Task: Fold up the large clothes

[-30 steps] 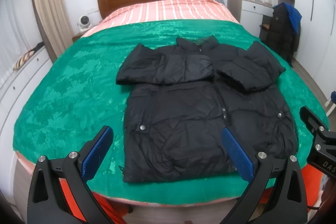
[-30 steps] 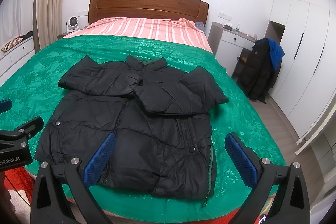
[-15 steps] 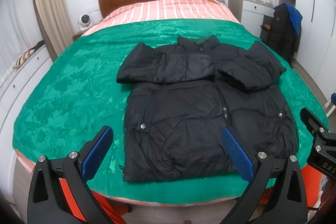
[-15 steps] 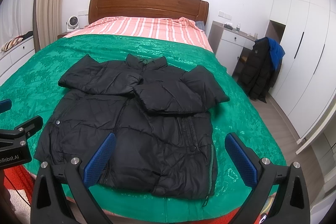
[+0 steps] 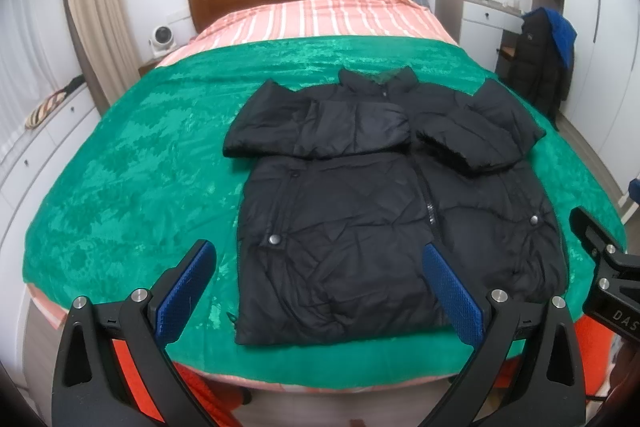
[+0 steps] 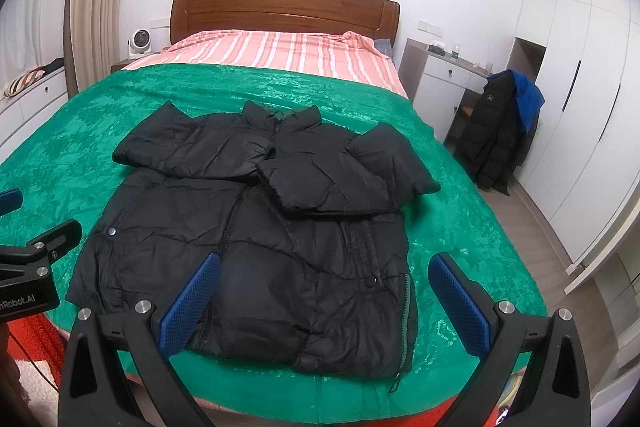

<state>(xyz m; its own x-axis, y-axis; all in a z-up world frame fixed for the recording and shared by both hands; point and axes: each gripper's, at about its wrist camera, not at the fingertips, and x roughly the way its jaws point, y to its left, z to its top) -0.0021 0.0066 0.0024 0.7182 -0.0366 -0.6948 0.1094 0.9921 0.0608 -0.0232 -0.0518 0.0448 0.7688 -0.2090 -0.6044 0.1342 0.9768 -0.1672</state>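
Observation:
A black puffer jacket lies front up on the green blanket, collar toward the headboard and both sleeves folded across the chest. My left gripper hovers open over the hem's left half, its blue pads clear of the fabric. My right gripper hangs open over the hem's right half, also holding nothing. The right gripper's black body shows at the right edge of the left wrist view. The left gripper's body shows at the left edge of the right wrist view.
The bed has a striped pink sheet and a wooden headboard. A white desk and a chair draped with dark and blue coats stand to the right, beside white wardrobes. White drawers run along the left.
Both grippers stay open and nearly still; the views have crept slightly toward the jacket. The jacket has not moved.

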